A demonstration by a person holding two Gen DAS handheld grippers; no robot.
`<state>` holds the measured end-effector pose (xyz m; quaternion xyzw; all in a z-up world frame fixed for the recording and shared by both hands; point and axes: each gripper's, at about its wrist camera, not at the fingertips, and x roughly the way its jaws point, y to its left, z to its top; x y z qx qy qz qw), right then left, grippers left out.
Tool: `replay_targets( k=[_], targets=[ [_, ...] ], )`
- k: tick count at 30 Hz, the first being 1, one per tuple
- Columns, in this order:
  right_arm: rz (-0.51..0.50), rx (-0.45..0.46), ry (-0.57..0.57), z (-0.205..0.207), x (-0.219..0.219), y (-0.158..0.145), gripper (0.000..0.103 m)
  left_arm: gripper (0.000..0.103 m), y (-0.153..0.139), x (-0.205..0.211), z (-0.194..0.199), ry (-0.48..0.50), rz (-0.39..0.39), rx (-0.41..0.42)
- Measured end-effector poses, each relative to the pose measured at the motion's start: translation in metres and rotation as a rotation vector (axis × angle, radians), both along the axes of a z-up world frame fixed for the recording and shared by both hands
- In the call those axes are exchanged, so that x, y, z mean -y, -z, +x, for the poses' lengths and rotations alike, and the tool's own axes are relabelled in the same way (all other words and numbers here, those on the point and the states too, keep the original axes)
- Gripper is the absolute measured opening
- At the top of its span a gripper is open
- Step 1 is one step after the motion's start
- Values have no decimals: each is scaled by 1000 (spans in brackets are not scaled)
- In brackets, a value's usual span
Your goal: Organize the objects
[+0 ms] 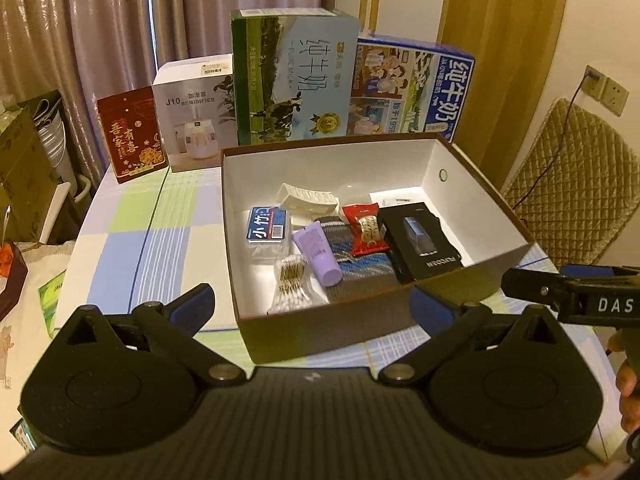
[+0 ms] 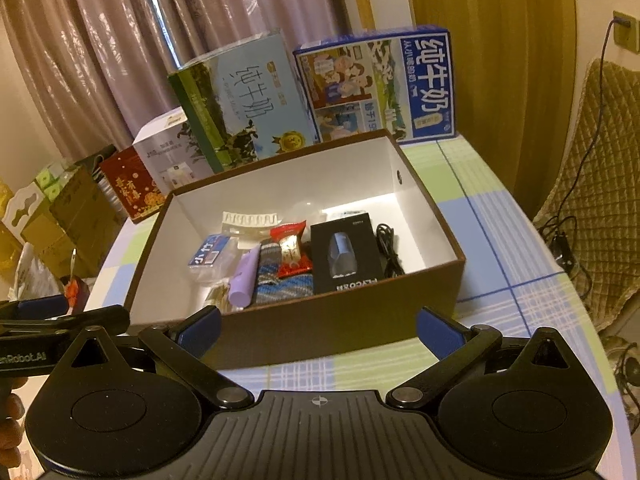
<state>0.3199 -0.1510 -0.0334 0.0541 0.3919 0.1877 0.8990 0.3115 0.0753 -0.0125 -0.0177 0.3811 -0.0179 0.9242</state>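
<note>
Your table (image 1: 132, 248), checked cloth, is cut off by the frame and by both gripper bodies, so its near edge is hidden. On it sits the open brown box (image 1: 332, 320), white inside, long axis running roughly left to right across the table, its far wall just in front of the upright cartons; the near wall hides the box floor closest to you. Inside, right of centre, the black product box (image 1: 420, 240) lies flat, long axis running near to far, print end toward you; lettering too blurred to read surely. The striped knit cloth (image 1: 352, 268) lies mid-box, mostly covered by other items, full shape unclear. The purple tube (image 1: 318, 254) lies on its left edge, cap end toward the near wall, tilted slightly leftward at the far end. The red snack packet (image 1: 366, 230) rests on the cloth's far end, touching the black box. The blue-labelled pack (image 1: 269, 230) sits at left. A cotton swab bag (image 1: 290, 280) is by the near wall, partly hidden in the right view. A black cable (image 2: 388, 248) shows only in the right view, beside the black box. Your left gripper (image 1: 316, 304) hangs before the near wall, jaws spread, empty. Your right gripper (image 2: 318, 326) likewise, jaws wide apart, holding nothing.
</note>
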Motion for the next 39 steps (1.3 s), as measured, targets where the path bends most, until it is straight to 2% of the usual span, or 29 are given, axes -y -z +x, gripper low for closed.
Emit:
replay_targets(
  k=[14, 39],
  targets=[
    [-25, 50, -113, -50, 26, -22, 101, 102, -20, 22, -72, -66, -22, 1],
    [-56, 48, -209, -143, 94, -26, 101, 102, -21, 85, -184, -116, -8, -12]
  ],
)
